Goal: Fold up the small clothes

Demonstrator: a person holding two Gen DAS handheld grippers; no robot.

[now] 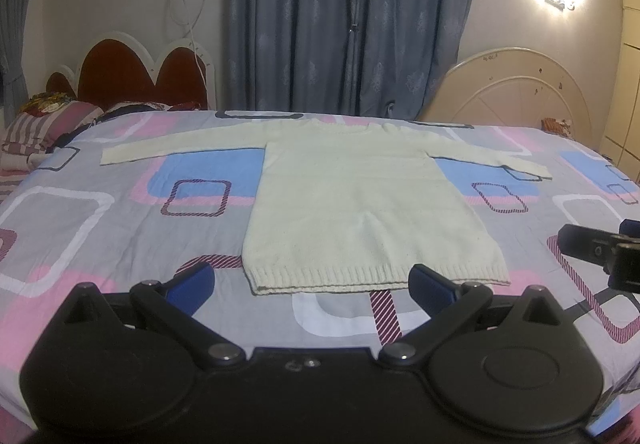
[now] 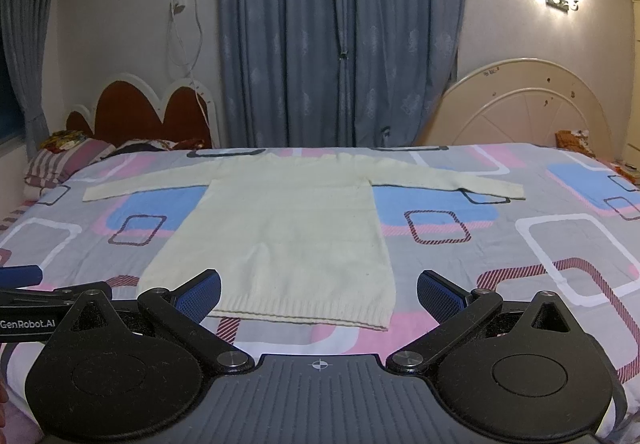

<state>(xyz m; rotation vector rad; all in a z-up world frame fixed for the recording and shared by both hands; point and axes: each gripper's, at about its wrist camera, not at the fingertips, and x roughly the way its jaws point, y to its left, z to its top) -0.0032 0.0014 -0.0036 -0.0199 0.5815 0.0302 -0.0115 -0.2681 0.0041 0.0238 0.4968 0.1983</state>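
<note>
Left gripper [image 1: 312,286] before flat sweater [image 1: 360,203]

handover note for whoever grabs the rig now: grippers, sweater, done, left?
Left gripper: open, empty, just short of the hem.
Right gripper: open, empty, also at the hem, nearer the sweater's right corner.
Cream knit sweater: flat on the patterned bedsheet, hem towards you, both sleeves spread straight out to the sides.
Done: laid out and smoothed, no fold made.
Left: all folds; probably sleeves in first, then body over.
</note>
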